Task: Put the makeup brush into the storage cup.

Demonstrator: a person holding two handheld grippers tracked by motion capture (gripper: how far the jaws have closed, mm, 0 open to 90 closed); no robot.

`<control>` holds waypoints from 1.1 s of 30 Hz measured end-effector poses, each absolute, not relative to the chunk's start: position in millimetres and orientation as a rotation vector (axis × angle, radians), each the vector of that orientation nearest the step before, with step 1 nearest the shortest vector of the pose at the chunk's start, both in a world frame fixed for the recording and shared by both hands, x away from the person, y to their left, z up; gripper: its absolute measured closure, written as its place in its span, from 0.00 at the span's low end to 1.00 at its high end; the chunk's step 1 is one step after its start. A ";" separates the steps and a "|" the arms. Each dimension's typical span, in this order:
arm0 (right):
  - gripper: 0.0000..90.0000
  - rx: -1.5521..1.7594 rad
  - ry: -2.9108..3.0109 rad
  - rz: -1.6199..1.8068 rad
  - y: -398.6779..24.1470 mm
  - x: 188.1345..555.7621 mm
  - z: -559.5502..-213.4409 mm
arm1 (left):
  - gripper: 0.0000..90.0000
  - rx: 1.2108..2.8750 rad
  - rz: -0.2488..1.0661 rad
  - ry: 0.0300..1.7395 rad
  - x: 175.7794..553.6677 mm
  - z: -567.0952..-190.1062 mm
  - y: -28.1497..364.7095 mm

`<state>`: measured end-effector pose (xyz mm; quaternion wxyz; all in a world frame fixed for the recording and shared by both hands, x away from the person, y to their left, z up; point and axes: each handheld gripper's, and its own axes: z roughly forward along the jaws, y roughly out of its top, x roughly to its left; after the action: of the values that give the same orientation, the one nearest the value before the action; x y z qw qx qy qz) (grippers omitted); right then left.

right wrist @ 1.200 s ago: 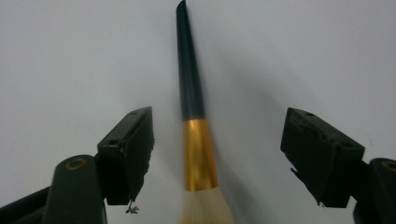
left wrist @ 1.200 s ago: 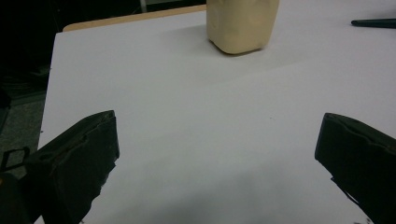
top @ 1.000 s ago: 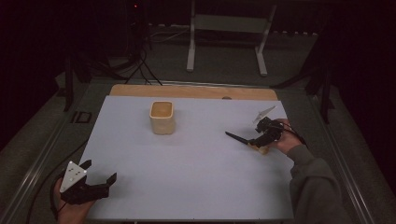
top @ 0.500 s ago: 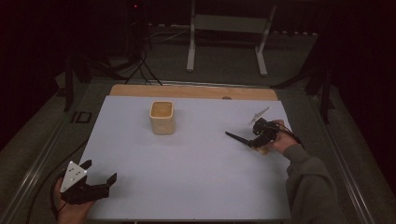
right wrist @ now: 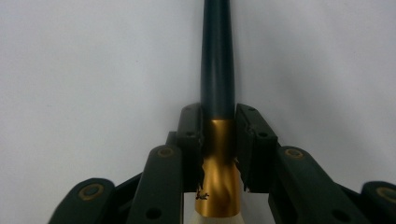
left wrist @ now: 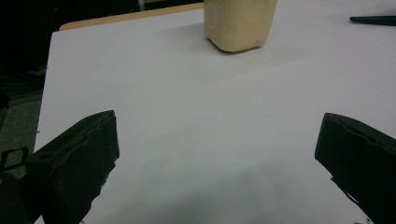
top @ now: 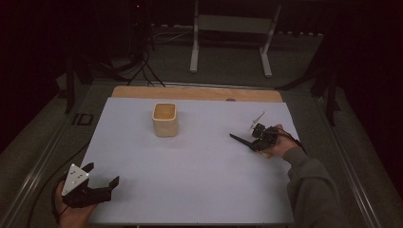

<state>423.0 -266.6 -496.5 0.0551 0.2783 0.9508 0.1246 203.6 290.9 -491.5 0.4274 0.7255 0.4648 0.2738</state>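
Since a second earlier the right gripper (top: 254,141) had sunk toward the tabletop (top: 190,180), and its jaws had just been closing; they now clamped a brush (right wrist: 217,79) at the joint of its black handle and gold ferrule. What looked like pale bristles sat below the ferrule, though that part was cropped. Across the white sheet, the left gripper (top: 97,183) had stayed put, jaws spread wide and holding nothing, with a cream cup (top: 165,119) well apart from both.
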 end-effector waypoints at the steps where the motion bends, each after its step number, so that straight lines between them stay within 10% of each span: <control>1: 0.81 0.853 2.889 0.371 -265.9 423.3 -496.2 | 0.01 1.812 0.685 1.161 203.4 -491.4 290.9; 33: 0.81 0.656 2.854 0.534 -256.9 398.7 -458.1 | 0.01 1.813 0.672 1.159 204.2 -492.3 290.4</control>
<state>398.7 -256.9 -458.1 0.0823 0.2196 0.9555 0.1789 204.2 290.4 -492.3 0.4292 0.7263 0.4644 0.2693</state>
